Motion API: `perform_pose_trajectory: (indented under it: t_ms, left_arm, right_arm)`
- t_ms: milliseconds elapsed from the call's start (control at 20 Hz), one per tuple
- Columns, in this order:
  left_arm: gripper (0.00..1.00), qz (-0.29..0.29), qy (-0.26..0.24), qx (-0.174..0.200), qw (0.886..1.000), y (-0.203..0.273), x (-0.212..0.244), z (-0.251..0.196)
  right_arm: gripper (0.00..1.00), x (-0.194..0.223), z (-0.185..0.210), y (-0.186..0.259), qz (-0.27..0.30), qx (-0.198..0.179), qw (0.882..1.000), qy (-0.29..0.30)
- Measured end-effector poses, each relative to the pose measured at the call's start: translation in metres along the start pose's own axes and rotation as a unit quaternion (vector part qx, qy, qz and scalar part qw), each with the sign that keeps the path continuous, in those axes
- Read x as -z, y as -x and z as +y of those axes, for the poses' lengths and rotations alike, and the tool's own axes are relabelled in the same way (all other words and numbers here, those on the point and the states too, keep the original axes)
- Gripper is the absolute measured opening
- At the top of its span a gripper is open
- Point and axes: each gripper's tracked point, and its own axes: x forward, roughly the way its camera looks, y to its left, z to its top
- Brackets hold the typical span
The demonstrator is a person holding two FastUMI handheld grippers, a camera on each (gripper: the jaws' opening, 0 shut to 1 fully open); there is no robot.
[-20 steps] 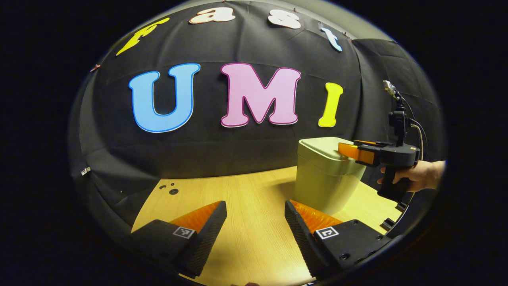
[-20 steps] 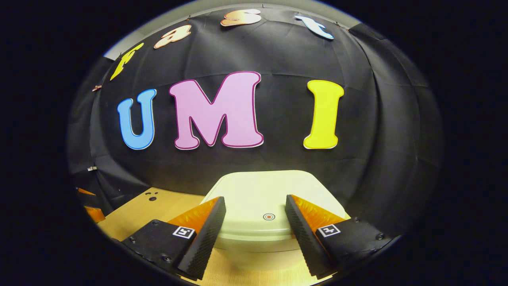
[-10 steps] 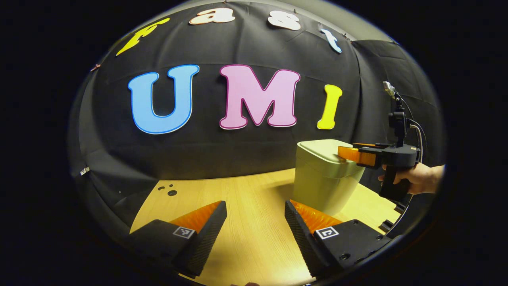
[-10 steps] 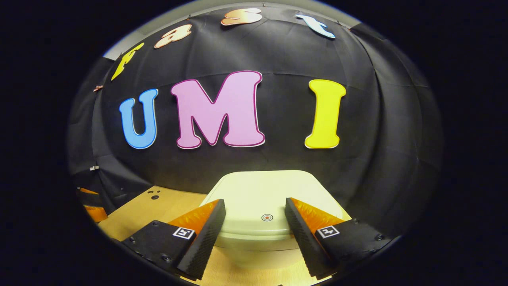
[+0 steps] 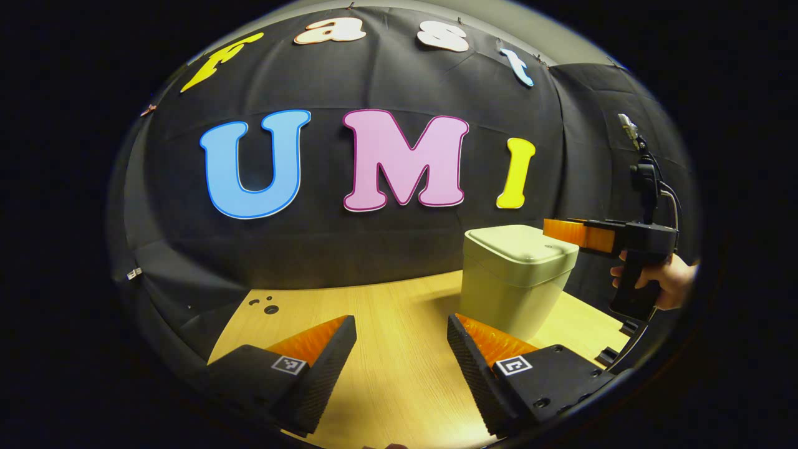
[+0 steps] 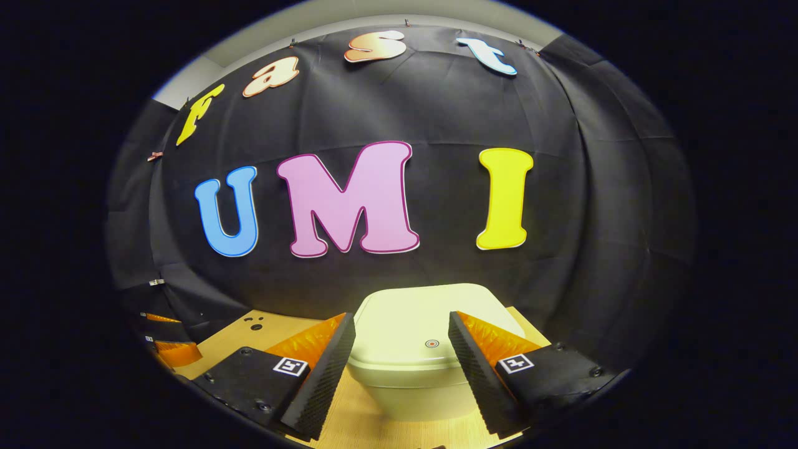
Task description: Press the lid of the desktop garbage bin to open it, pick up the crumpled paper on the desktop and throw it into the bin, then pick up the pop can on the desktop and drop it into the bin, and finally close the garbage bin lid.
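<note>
The right gripper [image 6: 396,349] has its jaws spread apart with nothing between them, hanging just above and in front of the garbage bin [image 6: 414,374]; seen between its fingers [image 6: 324,368], the closed lid [image 6: 430,324] lies directly ahead and a little below, with a small round mark [image 6: 431,343] near the lid's front edge. In the left gripper view the same right gripper [image 5: 564,231] sits level with the lid top, its tips clear of the bin's near upper corner, with a hand [image 5: 661,280] on its grip. The left gripper [image 5: 402,349] is likewise released and empty, low over the bare desk [image 5: 386,312], with the bin [image 5: 514,280] ahead to its right and well apart. The right gripper is plainly the nearer; the press likely calls for a short drop forward onto that mark. Paper and can I cannot locate here.
</note>
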Motion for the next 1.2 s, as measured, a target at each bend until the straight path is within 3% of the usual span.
perform_pose_trajectory:
  t_ms: [650, 1200]
  left_arm:
    - [0.95, -0.017, -0.012, 0.004, 1.0, 0.008, -0.009, -0.003]
    - [0.94, -0.032, -0.013, 0.012, 0.999, 0.036, -0.006, 0.007]
  right_arm:
    - [0.95, 0.007, 0.039, 0.064, -0.013, -0.038, 0.998, 0.04]
    - [0.95, 0.034, 0.058, 0.095, 0.009, -0.021, 0.999, 0.034]
